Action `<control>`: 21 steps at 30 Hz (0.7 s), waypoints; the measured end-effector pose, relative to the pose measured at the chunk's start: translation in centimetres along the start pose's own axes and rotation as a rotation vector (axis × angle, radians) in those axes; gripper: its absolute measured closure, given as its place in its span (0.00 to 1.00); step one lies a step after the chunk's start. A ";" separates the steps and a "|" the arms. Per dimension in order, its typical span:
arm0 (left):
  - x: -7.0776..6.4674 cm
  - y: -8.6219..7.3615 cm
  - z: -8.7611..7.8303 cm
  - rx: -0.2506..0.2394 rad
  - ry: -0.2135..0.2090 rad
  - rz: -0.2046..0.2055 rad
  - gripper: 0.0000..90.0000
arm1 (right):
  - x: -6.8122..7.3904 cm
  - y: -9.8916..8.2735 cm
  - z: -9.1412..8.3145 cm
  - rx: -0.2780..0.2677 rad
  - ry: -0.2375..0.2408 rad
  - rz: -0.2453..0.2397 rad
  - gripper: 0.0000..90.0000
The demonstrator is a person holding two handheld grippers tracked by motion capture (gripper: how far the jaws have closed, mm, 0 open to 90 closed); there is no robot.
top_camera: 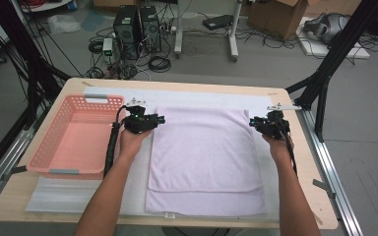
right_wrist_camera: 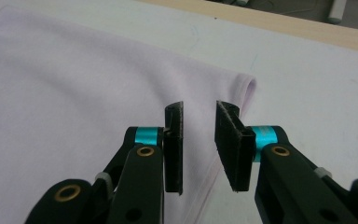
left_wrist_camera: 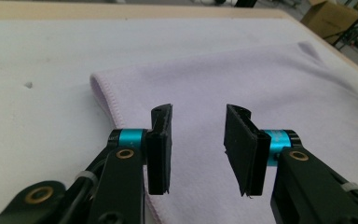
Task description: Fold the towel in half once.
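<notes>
pale lilac towel (top_camera: 204, 152) lies folded flat on the table.

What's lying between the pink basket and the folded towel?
Nothing but a bare strip of white mat. In the high view, the left gripper and its hand hover above that gap between the pink basket and the towel.

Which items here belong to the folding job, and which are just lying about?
In the job:
- folded lilac towel
- left gripper, open at the towel's far left corner
- right gripper, open at its far right corner
- white mat under the towel

Lying about:
- pink basket, empty
- cardboard box
- computer towers on the floor
</notes>
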State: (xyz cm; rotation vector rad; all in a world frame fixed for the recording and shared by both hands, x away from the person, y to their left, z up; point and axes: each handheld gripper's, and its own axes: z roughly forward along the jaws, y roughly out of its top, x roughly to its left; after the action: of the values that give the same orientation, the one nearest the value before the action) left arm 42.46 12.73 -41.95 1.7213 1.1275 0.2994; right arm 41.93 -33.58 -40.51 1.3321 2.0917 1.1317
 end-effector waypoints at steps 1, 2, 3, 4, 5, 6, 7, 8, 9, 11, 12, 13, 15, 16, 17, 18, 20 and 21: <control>-0.2 -0.1 -0.2 0.011 -0.001 -0.002 0.68 | 0.1 -0.3 -0.5 0.002 0.012 0.000 0.80; -0.5 -0.4 -0.5 0.008 -0.002 0.006 0.67 | 0.2 -0.5 -0.7 0.004 0.016 0.003 0.80; -0.9 -0.7 -0.9 0.003 -0.009 0.007 0.66 | 0.4 -0.8 -1.2 0.007 0.018 -0.002 0.79; -1.1 -0.9 -1.1 -0.001 -0.016 0.011 0.66 | 0.6 -1.1 -1.6 0.004 0.025 0.003 0.79; -1.6 -1.2 -1.5 -0.003 -0.030 0.022 0.66 | 0.7 -1.2 -1.9 0.019 0.035 0.009 0.77; -2.2 -1.6 -1.9 -0.012 -0.039 0.039 0.66 | 0.9 -1.4 -2.3 0.023 0.042 0.002 0.77; -2.5 -1.9 -2.1 -0.015 -0.043 0.044 0.66 | 1.4 -1.8 -2.9 0.013 0.044 -0.011 0.78; -2.9 -2.2 -2.5 -0.005 -0.054 0.050 0.66 | 1.6 -2.0 -3.2 0.016 0.049 -0.014 0.77; -3.3 -2.6 -2.8 -0.014 -0.061 0.067 0.65 | 1.8 -2.3 -3.6 0.016 0.051 -0.017 0.77; -3.9 -3.2 -3.4 -0.020 -0.067 0.077 0.65 | 2.3 -3.0 -4.4 0.020 0.055 -0.020 0.77; -4.1 -3.5 -3.7 -0.018 -0.068 0.077 0.64 | 2.6 -3.5 -4.9 0.014 0.060 -0.009 0.76; -4.4 -3.9 -4.0 -0.016 -0.070 0.085 0.62 | 2.9 -3.9 -5.3 0.013 0.068 -0.003 0.75; -4.7 -4.7 -4.5 -0.006 -0.070 0.086 0.59 | 3.5 -4.8 -5.9 0.007 0.074 -0.007 0.74; -4.9 -4.9 -4.7 -0.004 -0.072 0.086 0.57 | 3.8 -5.3 -6.2 0.009 0.072 -0.014 0.74; -5.1 -5.5 -5.1 -0.013 -0.078 0.093 0.56 | 4.1 -5.6 -6.5 0.007 0.072 -0.015 0.74; -5.3 -5.7 -5.4 -0.011 -0.078 0.096 0.56 | 4.4 -6.3 -6.9 0.002 0.078 -0.015 0.74; -5.7 -6.6 -6.2 -0.024 -0.094 0.093 0.56 | 4.8 -7.2 -7.3 -0.003 0.082 -0.021 0.73; -5.8 -6.8 -6.5 -0.022 -0.097 0.097 0.56 | 5.1 -7.8 -7.6 0.000 0.083 -0.017 0.73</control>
State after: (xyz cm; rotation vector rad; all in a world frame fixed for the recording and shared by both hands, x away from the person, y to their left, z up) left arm 31.43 12.40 -42.97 1.7549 0.9694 0.2839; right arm 29.97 -33.83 -41.91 1.2851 2.1570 1.1987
